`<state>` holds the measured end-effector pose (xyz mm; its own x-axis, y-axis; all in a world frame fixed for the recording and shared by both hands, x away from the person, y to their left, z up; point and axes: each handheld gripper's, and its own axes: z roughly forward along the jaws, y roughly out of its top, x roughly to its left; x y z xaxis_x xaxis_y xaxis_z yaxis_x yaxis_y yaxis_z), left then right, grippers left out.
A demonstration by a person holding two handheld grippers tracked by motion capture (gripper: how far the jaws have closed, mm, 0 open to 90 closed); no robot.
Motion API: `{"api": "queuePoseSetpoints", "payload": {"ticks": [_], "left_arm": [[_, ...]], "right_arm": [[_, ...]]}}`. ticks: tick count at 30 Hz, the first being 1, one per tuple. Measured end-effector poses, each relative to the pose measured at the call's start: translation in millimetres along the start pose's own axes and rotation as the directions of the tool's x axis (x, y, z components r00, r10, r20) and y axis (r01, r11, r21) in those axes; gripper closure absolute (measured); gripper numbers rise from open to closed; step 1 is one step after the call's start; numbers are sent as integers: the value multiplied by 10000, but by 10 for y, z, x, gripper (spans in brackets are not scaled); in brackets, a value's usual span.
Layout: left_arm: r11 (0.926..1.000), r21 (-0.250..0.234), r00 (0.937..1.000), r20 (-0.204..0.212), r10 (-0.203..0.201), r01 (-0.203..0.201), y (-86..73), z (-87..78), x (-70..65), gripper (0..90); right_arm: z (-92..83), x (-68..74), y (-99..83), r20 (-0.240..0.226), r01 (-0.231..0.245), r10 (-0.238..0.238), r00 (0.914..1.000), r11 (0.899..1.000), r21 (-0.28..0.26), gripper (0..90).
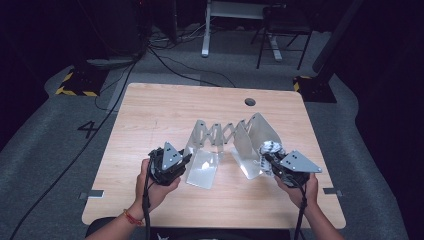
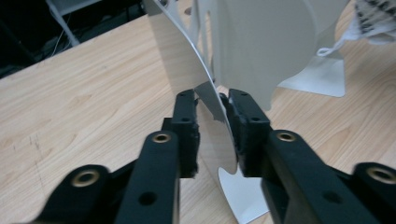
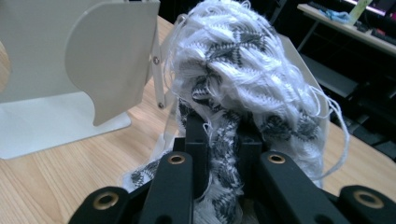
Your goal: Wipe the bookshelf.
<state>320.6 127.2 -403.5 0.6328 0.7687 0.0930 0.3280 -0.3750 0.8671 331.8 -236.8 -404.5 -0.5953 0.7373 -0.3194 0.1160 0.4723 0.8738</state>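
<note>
A grey metal accordion rack (image 1: 220, 134) stands stretched across the middle of the wooden table (image 1: 160, 115). My left gripper (image 1: 187, 159) sits at its left end plate (image 1: 202, 167). In the left gripper view that thin plate (image 2: 187, 60) runs between the jaws of my left gripper (image 2: 212, 100), lying against one pad, with a gap on the other side. At the rack's right end plate, my right gripper (image 1: 267, 156) is shut on a white and black knitted cloth (image 1: 270, 148). The bunched cloth (image 3: 238, 70) bulges above my right gripper (image 3: 223, 126), beside a rack plate (image 3: 107, 60).
A round cable hole (image 1: 250, 102) is near the table's far edge. Behind the table, the floor holds cables (image 1: 170, 65), a white desk leg (image 1: 206, 30) and a black chair (image 1: 282, 30). Bare tabletop lies left of the rack and along the front edge.
</note>
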Motion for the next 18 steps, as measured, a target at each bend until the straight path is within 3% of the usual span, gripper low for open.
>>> {"api": "queuePoseSetpoints", "payload": {"ticks": [1,4,6,7,10,13,15,18], "left_arm": [[9998,-169,9999,-109,-70,68,16,-18,0,601],[9957,-893,9994,265,-208,231,76,-108,32,496],[9931,-1153,9995,239,-201,228,110,-160,52,434],[9919,-1244,9974,704,-151,238,118,-191,72,397],[9882,-1527,9944,1055,59,103,41,-245,80,351],[9944,-1038,9921,1213,321,-195,-98,-200,78,319],[9989,-359,9879,1510,352,-301,-242,-82,88,302],[9985,324,9820,1855,367,-435,-366,74,92,267]], "right_arm": [[8,23,36,-16,84,-84,10000,10000,-32,806],[55,71,127,-11,220,-221,9998,9997,-65,806],[107,85,169,22,237,-237,9997,9997,-80,806],[138,94,180,95,267,-267,9996,9996,-64,806],[246,103,163,152,300,-301,9994,9995,59,805],[344,115,111,22,357,-358,9994,9986,380,802],[395,122,78,21,374,-376,9993,9982,470,801],[487,155,15,33,384,-388,9992,9964,750,800]]}}
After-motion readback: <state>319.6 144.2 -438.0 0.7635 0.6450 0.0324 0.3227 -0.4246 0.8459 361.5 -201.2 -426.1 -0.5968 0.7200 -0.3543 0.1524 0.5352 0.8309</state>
